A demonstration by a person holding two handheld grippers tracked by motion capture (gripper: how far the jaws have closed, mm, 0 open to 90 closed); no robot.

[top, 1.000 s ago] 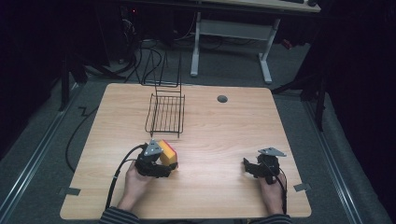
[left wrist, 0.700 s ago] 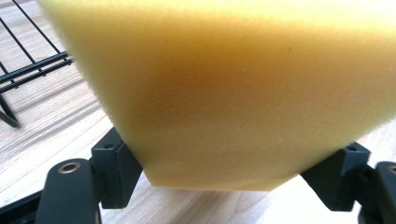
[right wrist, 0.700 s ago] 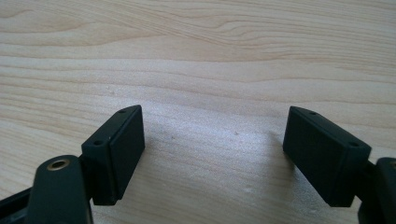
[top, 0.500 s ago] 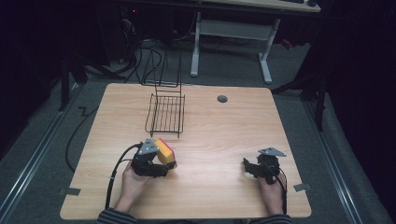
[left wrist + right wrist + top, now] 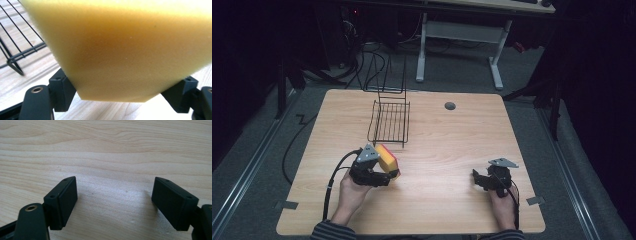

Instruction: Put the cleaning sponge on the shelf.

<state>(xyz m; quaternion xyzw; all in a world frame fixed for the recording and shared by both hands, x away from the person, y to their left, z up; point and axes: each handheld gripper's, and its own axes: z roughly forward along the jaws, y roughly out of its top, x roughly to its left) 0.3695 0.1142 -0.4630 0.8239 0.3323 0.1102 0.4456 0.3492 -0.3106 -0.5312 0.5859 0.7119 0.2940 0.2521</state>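
Since the earlier frames, the left claw (image 5: pixel 384 172) has come a little higher and closer to the wire rack (image 5: pixel 389 122), and it carries the sponge (image 5: pixel 388 159) with it; the right claw (image 5: pixel 477 180) has not changed its place.

From the high view, the left claw is gripping the sponge above the counter (image 5: pixel 442 145), in front of the rack's near edge but apart from it. This view gives the whole arrangement: the rack stands beyond the left claw, with a tall wire back part at its far end, and a small dark round hole (image 5: pixel 450 105) is in the counter far beyond the right claw. The right claw sits low near the counter, well apart from the left one, and its jaws point toward the left claw.

The left gripper view brings what the high view cannot give: the sponge (image 5: pixel 120 50) is pressed between the two black jaws, which squeeze it at its lower corners, and the foam surface shows fine pores. A corner of the rack (image 5: pixel 15 57) is at the left beyond the jaws.

The right gripper view shows its jaws standing wide open, with bare wood grain of the counter (image 5: pixel 112 157) between them.

The sponge is yellow foam, with a red-orange layer on one side that I can see from the high view. It is tilted in the grip.
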